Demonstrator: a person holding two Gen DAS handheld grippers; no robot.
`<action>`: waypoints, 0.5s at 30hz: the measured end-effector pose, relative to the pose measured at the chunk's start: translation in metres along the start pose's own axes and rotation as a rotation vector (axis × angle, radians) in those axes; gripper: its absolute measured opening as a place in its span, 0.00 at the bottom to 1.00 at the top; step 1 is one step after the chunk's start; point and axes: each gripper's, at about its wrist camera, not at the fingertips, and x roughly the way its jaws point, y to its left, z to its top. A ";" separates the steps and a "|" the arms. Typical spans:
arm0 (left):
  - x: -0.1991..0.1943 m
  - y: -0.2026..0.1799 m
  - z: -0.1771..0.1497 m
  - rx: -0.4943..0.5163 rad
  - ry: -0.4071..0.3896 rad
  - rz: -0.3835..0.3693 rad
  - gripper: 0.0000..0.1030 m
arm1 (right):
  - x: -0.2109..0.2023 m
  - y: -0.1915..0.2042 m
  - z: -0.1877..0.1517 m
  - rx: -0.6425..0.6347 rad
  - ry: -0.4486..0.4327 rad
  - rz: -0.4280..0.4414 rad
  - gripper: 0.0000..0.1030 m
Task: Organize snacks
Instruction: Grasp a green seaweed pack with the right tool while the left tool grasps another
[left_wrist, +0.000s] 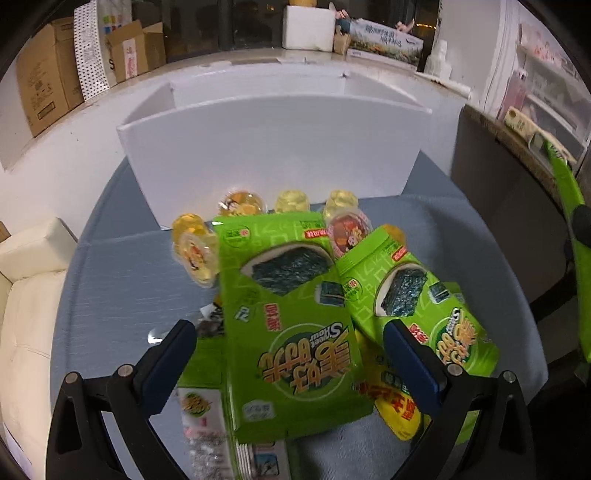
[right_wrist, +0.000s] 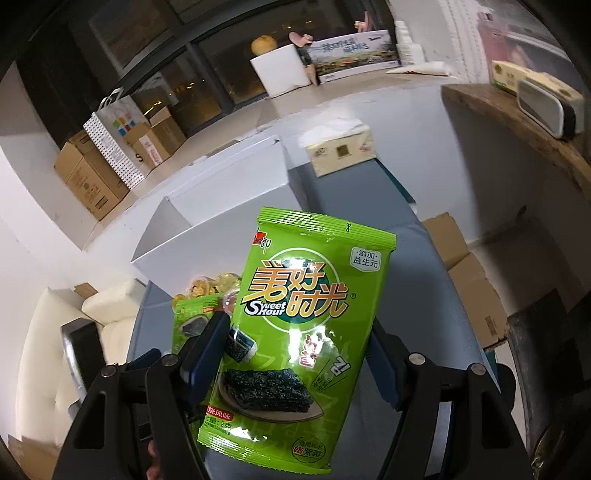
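The right gripper (right_wrist: 295, 354) holds 1 green seaweed bag (right_wrist: 295, 332) by its sides, lifted — its long axis runs toward the white box (right_wrist: 207, 229) at upper left of the frame. The left gripper (left_wrist: 291, 354) stands wide, nothing gripped, over another seaweed bag (left_wrist: 291, 325) at frame centre.

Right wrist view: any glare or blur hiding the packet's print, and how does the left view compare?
Right wrist view: glare streaks cross the seaweed packet, logo still readable, background bent by fisheye. Left wrist view: no strong glare, jelly cups motion-smeared.
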 end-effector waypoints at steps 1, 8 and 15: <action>0.003 0.000 0.000 -0.001 0.009 0.011 0.99 | 0.003 0.002 0.000 -0.003 0.003 0.001 0.73; -0.011 0.017 0.001 -0.031 -0.020 -0.030 0.70 | 0.007 0.020 -0.004 -0.048 -0.007 0.025 0.73; -0.068 0.044 0.051 -0.045 -0.196 -0.034 0.70 | 0.018 0.054 0.033 -0.192 -0.084 0.042 0.73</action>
